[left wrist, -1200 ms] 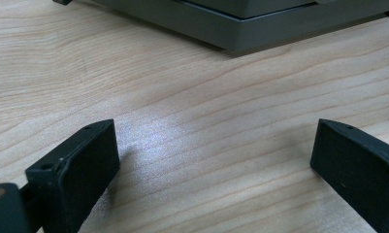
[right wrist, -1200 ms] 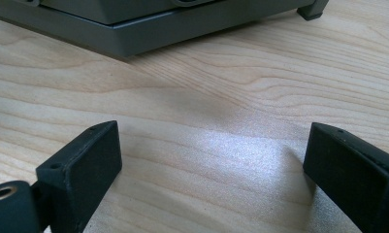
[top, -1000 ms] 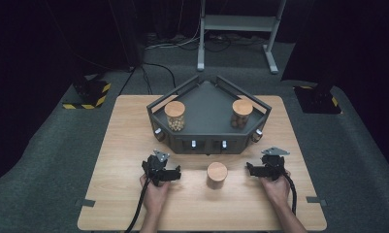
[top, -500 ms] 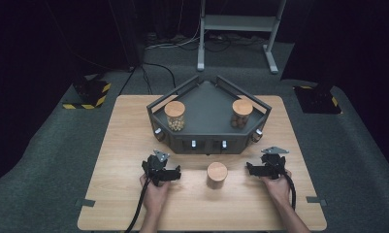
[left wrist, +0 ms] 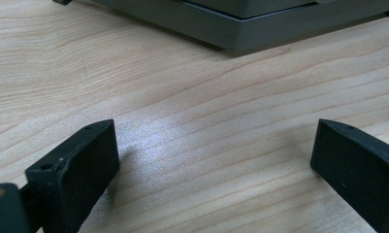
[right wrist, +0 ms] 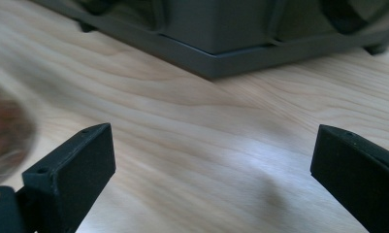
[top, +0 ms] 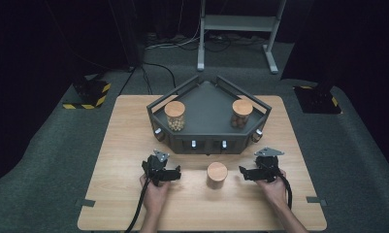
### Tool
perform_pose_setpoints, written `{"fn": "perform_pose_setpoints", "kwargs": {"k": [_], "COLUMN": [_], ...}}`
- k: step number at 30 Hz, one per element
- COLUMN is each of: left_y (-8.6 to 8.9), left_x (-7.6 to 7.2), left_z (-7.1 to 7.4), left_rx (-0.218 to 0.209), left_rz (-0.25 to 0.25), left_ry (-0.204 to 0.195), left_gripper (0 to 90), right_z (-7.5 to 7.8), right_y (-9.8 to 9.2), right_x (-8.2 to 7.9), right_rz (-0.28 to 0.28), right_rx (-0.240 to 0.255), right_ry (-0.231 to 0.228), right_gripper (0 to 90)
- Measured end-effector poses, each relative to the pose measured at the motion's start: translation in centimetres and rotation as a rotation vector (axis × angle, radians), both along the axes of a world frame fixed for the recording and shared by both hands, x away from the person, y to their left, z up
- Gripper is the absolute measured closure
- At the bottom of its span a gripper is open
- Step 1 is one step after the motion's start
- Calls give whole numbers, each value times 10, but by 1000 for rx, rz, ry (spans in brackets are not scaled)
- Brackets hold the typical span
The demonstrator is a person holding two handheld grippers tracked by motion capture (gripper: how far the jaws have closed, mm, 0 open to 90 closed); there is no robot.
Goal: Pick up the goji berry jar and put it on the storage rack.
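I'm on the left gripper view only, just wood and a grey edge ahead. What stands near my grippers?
Observer: A jar with a wooden lid stands on the table between the left gripper and the right gripper, touching neither.
Operator: How is the right gripper set?
Observer: Its jaws have just been opening and now stand wide apart, with nothing between them.
Operator: And that grey edge?
Observer: It is the front of a grey tray that holds two more jars, a left jar and a right jar, both upright.
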State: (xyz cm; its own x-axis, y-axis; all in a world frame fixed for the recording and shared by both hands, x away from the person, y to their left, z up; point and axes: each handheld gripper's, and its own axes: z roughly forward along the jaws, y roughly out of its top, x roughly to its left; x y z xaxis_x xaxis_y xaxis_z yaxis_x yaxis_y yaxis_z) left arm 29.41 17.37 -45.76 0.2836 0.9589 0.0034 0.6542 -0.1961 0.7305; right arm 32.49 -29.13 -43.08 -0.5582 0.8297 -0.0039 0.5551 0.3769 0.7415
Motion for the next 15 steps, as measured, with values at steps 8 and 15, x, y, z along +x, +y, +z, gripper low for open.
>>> {"fn": "perform_pose_setpoints", "kwargs": {"k": [8,15], "left_y": [0,0], "left_x": [0,0], "left_z": [0,0], "left_rx": [0,0], "left_rz": [0,0], "left_ry": [0,0], "left_gripper": [34,34], "right_z": [3,3], "right_y": [1,1], "right_x": [-8,-17], "right_rz": [67,122], "right_rx": [27,37], "right_ry": [-4,-7], "right_gripper": [17,16]}}
